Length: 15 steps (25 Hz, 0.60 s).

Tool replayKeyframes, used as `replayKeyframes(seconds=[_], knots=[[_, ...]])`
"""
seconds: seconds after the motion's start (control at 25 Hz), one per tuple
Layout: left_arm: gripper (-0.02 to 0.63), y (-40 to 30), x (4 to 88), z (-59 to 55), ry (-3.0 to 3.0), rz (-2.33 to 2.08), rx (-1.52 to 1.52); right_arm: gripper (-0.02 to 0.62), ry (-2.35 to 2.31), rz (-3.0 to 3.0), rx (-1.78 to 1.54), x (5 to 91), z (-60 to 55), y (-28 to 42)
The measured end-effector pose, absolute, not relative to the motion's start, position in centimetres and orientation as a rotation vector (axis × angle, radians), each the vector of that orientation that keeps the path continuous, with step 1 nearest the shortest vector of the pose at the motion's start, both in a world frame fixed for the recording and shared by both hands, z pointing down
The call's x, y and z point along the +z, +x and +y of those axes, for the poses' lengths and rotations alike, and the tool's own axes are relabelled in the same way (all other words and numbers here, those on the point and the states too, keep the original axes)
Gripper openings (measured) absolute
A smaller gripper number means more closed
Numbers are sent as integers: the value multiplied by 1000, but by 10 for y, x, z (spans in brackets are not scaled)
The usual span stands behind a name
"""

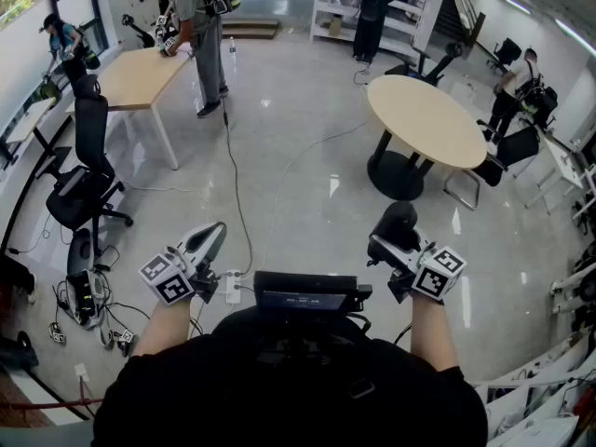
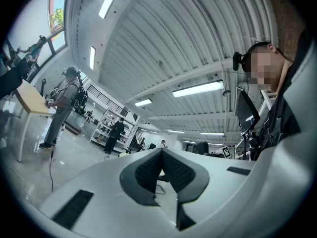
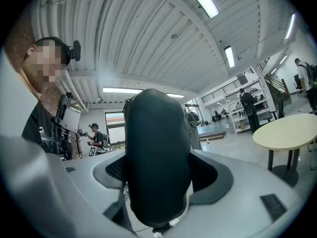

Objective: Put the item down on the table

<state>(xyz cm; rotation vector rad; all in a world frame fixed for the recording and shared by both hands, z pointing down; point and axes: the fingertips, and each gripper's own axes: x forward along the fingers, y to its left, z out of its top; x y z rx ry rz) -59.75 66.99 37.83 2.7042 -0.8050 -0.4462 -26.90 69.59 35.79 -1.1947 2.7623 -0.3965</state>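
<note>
A smooth, rounded black item (image 3: pixel 156 157) stands upright between the pads of my right gripper (image 3: pixel 158 175), which is shut on it. In the head view the same black item (image 1: pixel 399 220) pokes out of the right gripper (image 1: pixel 389 238), held at chest height over the shiny floor. My left gripper (image 1: pixel 210 236) is at the same height on the left, and its fingers (image 2: pixel 148 170) meet with nothing between them. The round beige table (image 1: pixel 426 119) stands ahead and to the right, well beyond both grippers.
A rectangular wooden table (image 1: pixel 140 74) with a person (image 1: pixel 191 17) at it stands far left. A black office chair (image 1: pixel 84 180) and floor clutter (image 1: pixel 84 296) lie to the left. A cable (image 1: pixel 233 175) runs to a power strip (image 1: pixel 233 287). More people (image 1: pixel 517 82) and shelves (image 1: pixel 335 7) are behind.
</note>
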Motion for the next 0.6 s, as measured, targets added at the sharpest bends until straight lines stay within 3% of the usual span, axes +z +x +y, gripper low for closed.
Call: replayKeyframes(seconds=[0.6], knots=[[-6,-605,382,654,2702,-772,-453,350,-1201,2760,-420,359,682,-279]])
